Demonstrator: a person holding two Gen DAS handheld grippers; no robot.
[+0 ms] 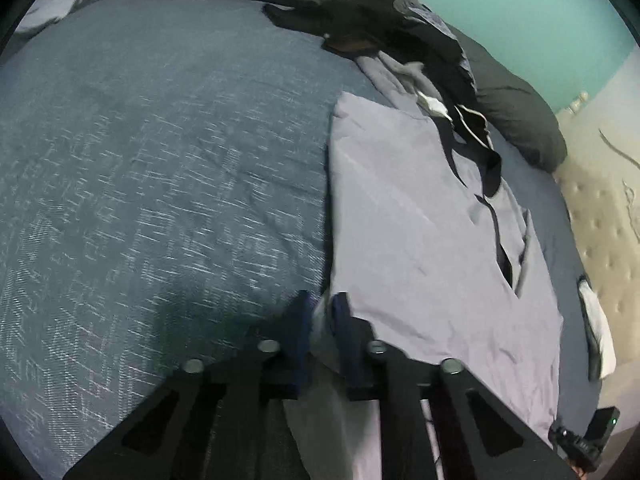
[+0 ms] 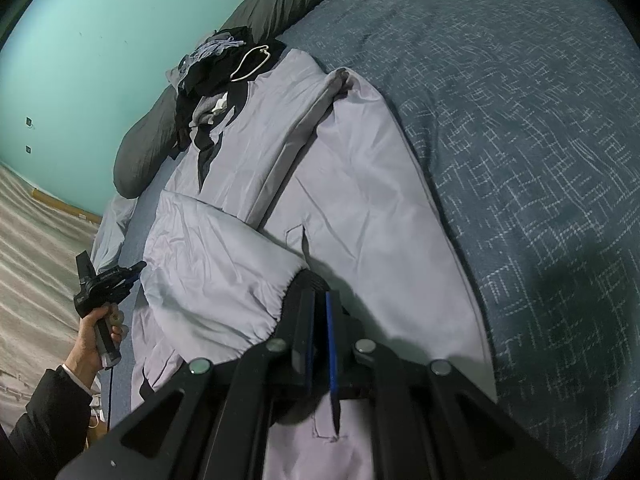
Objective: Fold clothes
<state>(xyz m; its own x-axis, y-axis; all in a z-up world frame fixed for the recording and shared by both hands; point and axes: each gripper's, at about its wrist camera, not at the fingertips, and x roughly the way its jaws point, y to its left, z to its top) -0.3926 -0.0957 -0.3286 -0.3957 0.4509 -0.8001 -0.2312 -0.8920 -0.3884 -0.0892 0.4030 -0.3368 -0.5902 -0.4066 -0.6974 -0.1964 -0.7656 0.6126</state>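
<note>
- On the bed (image 1: 160, 160), grey trousers (image 2: 360, 208) run lengthwise toward 11 o'clock from the right tongs (image 2: 319, 316).
- Right tongs pinch the waistband.
- Left tongs (image 1: 322, 312) pinch the trousers' edge.

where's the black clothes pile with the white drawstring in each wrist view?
Left wrist: black clothes pile at upper centre-right, beyond the grey trousers.
Right wrist: pile at upper left, drawstring loop on top, past the trousers' far end.
Shared landmark: dark pillow against the teal wall.
</note>
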